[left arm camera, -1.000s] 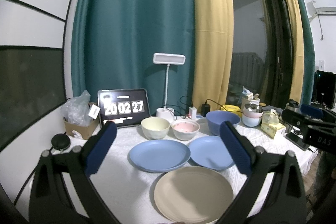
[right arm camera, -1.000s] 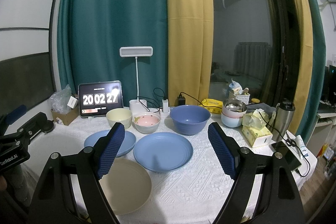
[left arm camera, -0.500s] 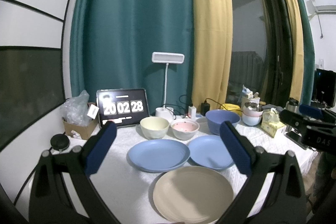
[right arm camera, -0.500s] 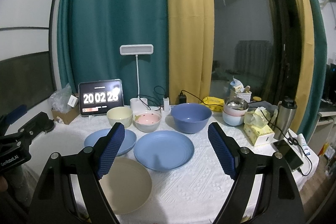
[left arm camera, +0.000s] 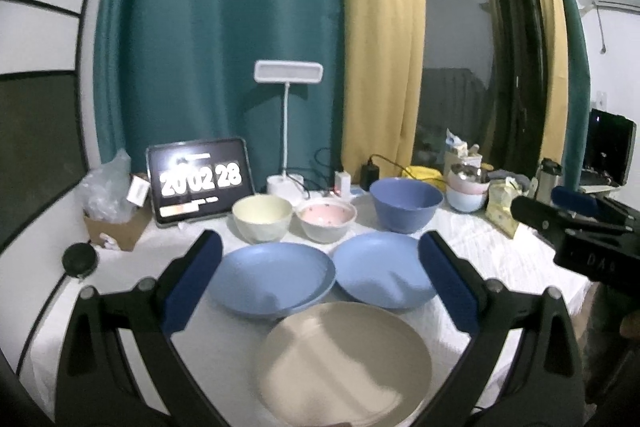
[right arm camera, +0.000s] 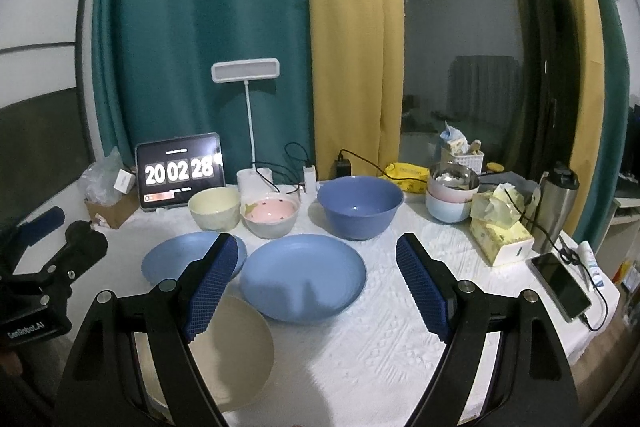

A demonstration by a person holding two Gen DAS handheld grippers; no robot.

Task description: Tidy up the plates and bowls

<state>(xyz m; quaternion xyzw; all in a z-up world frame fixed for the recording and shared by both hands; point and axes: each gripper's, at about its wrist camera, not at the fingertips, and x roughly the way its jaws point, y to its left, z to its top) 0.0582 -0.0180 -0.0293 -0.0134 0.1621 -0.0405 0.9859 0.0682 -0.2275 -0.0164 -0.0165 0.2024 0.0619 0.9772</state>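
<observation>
On the white tablecloth (right arm camera: 360, 359), three plates and three bowls were laid out singly, none stacked. The beige plate (left arm camera: 344, 359) was positioned nearest the grippers; the two blue plates, left (left arm camera: 272, 277) and right (left arm camera: 384, 269), were set just behind it, their rims close to or overlapping its rim. The cream bowl (left arm camera: 262, 217), pink bowl (left arm camera: 326, 219) and large blue bowl (left arm camera: 406, 203) were ranged in a row beyond the plates.

The left gripper (left arm camera: 318, 283) was held above the plates with its jaws spread wide and nothing between them. The right gripper (right arm camera: 316, 287) was likewise held with its jaws wide apart and empty, over the right blue plate as seen from its own camera.

Compared with the frames of a second earlier, only slight change was registered. The left camera view was tipped down a little, so that more of the beige plate was brought into frame, and motion blur was noted there. The tablet clock (right arm camera: 178, 171) was advanced from 20 02 27 to 20 02 28. No dish was displaced.

It was judged that the task was at its very start: no item was grasped, and an approach toward the near plates was probably being set up.
</observation>
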